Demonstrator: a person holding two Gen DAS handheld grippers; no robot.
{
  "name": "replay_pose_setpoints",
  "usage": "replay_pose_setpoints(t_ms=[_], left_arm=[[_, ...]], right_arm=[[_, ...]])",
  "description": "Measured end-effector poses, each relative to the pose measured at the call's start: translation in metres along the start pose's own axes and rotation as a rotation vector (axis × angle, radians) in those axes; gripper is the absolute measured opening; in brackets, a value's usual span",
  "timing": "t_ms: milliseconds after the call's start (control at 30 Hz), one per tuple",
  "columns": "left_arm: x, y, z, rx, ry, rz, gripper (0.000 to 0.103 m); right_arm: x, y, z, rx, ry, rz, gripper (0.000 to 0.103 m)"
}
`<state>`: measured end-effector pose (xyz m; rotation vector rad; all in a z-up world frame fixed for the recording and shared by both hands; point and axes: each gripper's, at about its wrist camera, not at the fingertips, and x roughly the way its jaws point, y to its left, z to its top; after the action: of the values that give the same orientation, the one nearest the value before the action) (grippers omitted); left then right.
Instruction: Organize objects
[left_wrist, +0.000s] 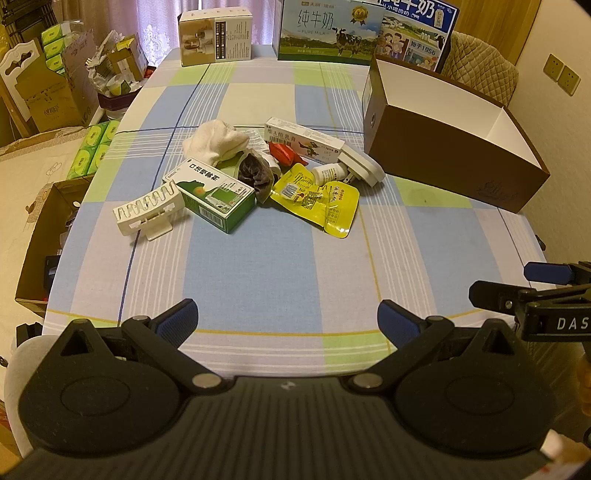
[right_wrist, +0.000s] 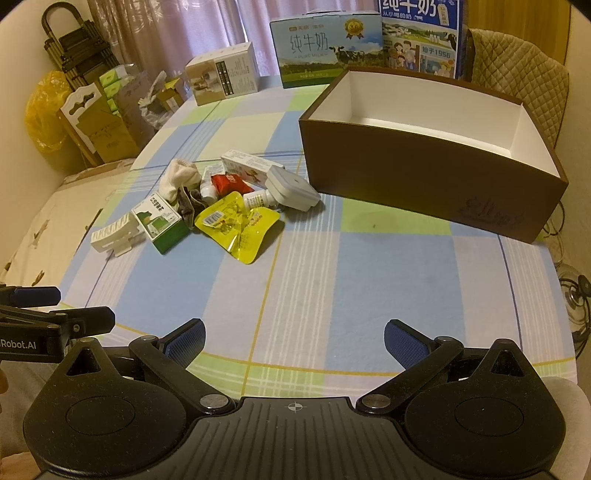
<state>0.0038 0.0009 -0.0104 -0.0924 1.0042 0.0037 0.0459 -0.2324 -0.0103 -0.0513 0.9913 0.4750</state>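
- Left gripper (left_wrist: 287, 320): jaws spread wide, empty, low over checked tablecloth (left_wrist: 258, 266).
- Right gripper (right_wrist: 294, 338): spread, empty.
- Clutter pile (right_wrist: 221, 206) ahead-left of the right gripper; brown box (right_wrist: 424, 177) ahead-right.

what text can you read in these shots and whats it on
"PURE MILK": green milk carton at the table's far edge.
"1956": blue milk carton beside it.
"DAS": right gripper body, cut off at the frame edge.
"Robot.AI": left gripper body, start cut off.
Small boxes and the yellow pouch: print too small to read.

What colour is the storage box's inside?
White inside the brown storage box; the right wrist view shows it best.
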Motion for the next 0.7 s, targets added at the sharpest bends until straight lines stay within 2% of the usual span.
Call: replay_pose_setpoints(t_ms=[700], left_arm=[[0.0049, 0.0053, 0.0021, -0.014, 0.019, 0.000, 0.102]], right_arm=[[0.0057, -0.0013, 0.0009, 0.000, 0.016, -0.003, 0.101]])
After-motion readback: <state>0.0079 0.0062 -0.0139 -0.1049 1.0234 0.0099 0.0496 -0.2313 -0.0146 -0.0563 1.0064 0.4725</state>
